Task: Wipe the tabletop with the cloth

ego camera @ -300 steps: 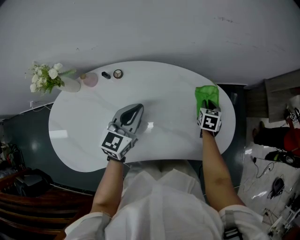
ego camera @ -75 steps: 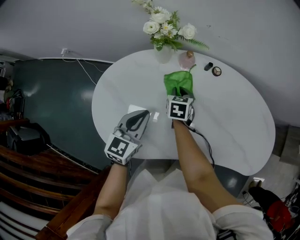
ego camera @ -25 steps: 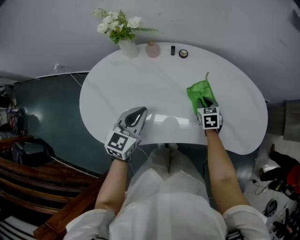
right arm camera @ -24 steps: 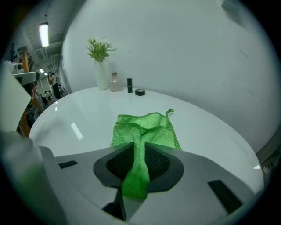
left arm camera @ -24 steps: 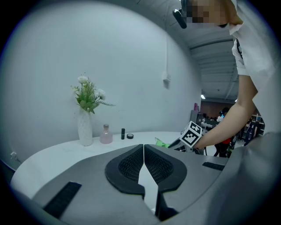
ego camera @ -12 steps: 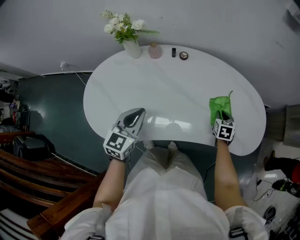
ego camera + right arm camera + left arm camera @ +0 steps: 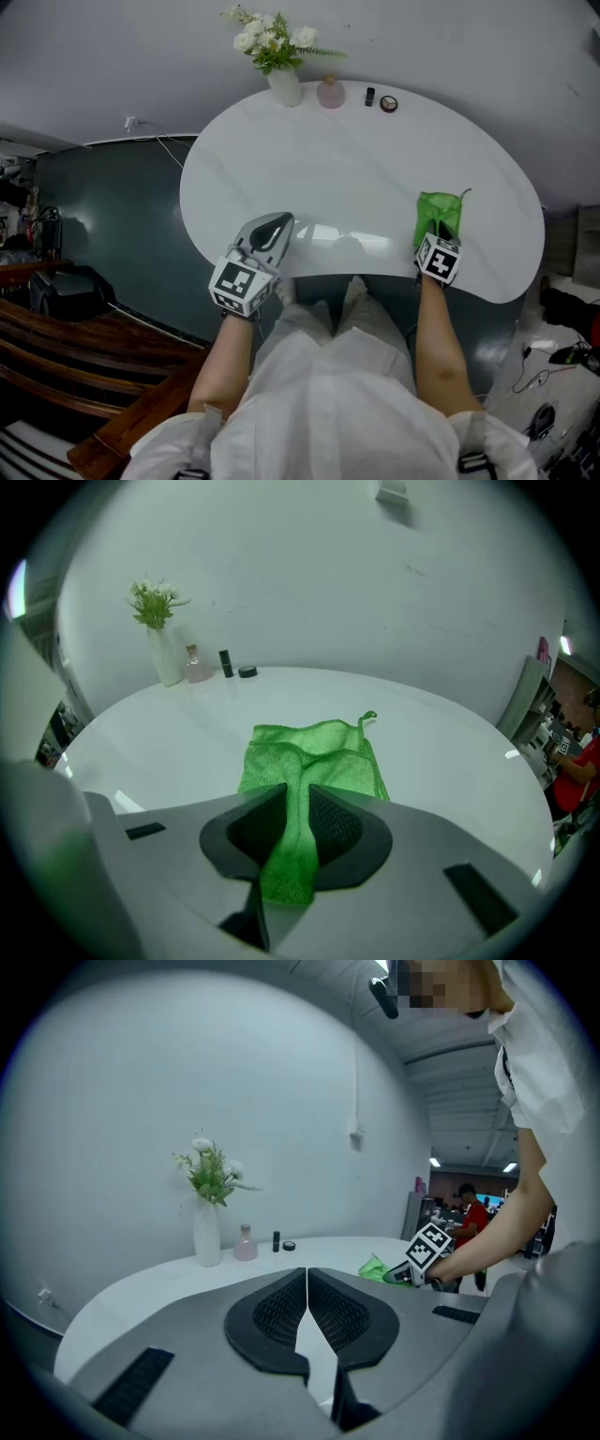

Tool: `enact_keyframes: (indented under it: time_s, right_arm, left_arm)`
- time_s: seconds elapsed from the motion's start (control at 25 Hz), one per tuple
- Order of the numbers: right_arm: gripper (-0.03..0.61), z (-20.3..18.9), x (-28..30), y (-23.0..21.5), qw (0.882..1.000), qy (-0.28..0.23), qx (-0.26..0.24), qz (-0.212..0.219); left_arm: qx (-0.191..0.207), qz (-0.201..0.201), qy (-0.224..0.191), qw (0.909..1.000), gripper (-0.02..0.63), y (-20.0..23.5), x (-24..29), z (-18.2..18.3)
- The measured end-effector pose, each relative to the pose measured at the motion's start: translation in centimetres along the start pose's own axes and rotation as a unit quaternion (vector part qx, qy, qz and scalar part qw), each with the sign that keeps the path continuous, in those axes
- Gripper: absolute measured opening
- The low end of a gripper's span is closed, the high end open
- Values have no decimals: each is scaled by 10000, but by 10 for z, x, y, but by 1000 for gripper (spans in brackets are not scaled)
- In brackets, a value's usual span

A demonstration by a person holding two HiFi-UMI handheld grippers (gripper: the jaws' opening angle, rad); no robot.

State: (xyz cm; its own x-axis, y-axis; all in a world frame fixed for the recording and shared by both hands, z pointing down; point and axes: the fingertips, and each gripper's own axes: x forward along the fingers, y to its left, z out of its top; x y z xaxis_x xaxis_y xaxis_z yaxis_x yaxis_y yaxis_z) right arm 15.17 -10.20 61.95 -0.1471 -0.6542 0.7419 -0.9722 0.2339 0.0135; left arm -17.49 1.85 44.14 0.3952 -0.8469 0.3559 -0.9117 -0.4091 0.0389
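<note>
Green cloth (image 7: 439, 208) lies spread on the white tabletop (image 7: 356, 159), at about 4 o'clock on the table in the head view and close to the near edge. The right gripper (image 7: 440, 231) sits just behind it at 6 o'clock from the cloth. In the right gripper view its 2 jaws are clamped on a bunched fold of the cloth (image 7: 314, 752), which runs up between the dark pads (image 7: 251, 832). The rest of the cloth fans out flat ahead of them. A small hanging loop (image 7: 368, 716) sticks out from the cloth's far right corner.

The left gripper (image 7: 277, 223) is at about 7 o'clock on the table, over the near edge and well apart from the cloth. In the left gripper view its jaws meet at the tips with nothing between them, and the right gripper (image 7: 410, 1275) shows across the table at 3 o'clock.

At 11 o'clock on the far rim stands a white vase (image 7: 285, 86) of white flowers (image 7: 272, 21). Just right of it come a pink bottle (image 7: 329, 93), a small black tube (image 7: 369, 96) and a round tin (image 7: 388, 103), all in 1 row.
</note>
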Motion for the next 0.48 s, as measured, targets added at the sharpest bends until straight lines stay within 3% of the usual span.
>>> enact_keyframes:
  time_s: [0.28,0.48]
  right_arm:
    - [67,-10,-8,114,9994,130,-53,314]
    - [67,-14,-14,200,9961,167,-461,732]
  left_arm:
    - [14,-201,-11,9998,18,46,-36,-10]
    - [69,-354,0,9993,18,69,-55,-18]
